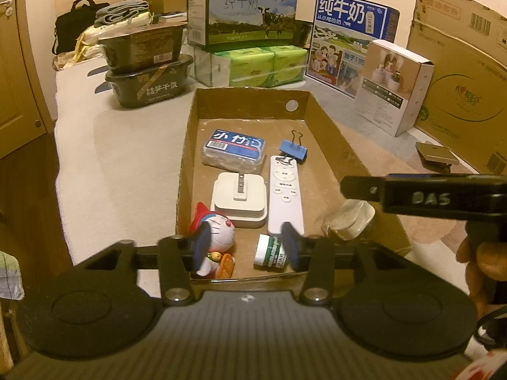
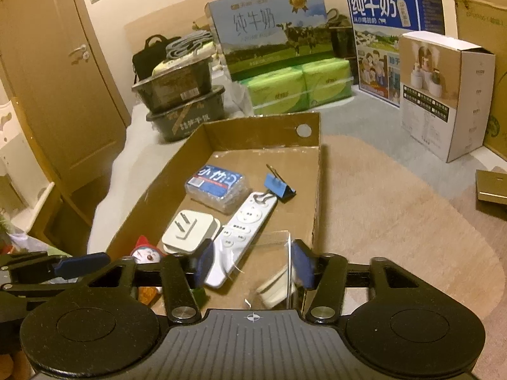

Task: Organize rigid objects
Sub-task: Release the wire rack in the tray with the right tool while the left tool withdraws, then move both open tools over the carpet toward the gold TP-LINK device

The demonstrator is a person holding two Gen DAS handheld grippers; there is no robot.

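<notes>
A shallow cardboard box (image 1: 336, 145) holds a blue-labelled wrapped pack (image 1: 234, 150), a blue binder clip (image 1: 293, 150), a white remote (image 1: 285, 194), a white plug adapter (image 1: 239, 199), a Doraemon figure (image 1: 212, 237) and a small green-white jar (image 1: 271, 251). My left gripper (image 1: 245, 248) is open and empty over the box's near edge. My right gripper (image 2: 252, 264) is open; a blurred clear jar with a white cap (image 2: 275, 288) sits between its fingers over the box's right near corner. The jar also shows in the left wrist view (image 1: 348, 220).
Two stacked black food tubs (image 1: 145, 63), milk cartons (image 1: 240, 9), green tissue packs (image 1: 253, 66) and a white product box (image 1: 393, 85) stand behind the box. Large cardboard cartons (image 1: 459, 72) line the right. A flat gold box (image 1: 435, 155) lies on the rug (image 2: 396, 205).
</notes>
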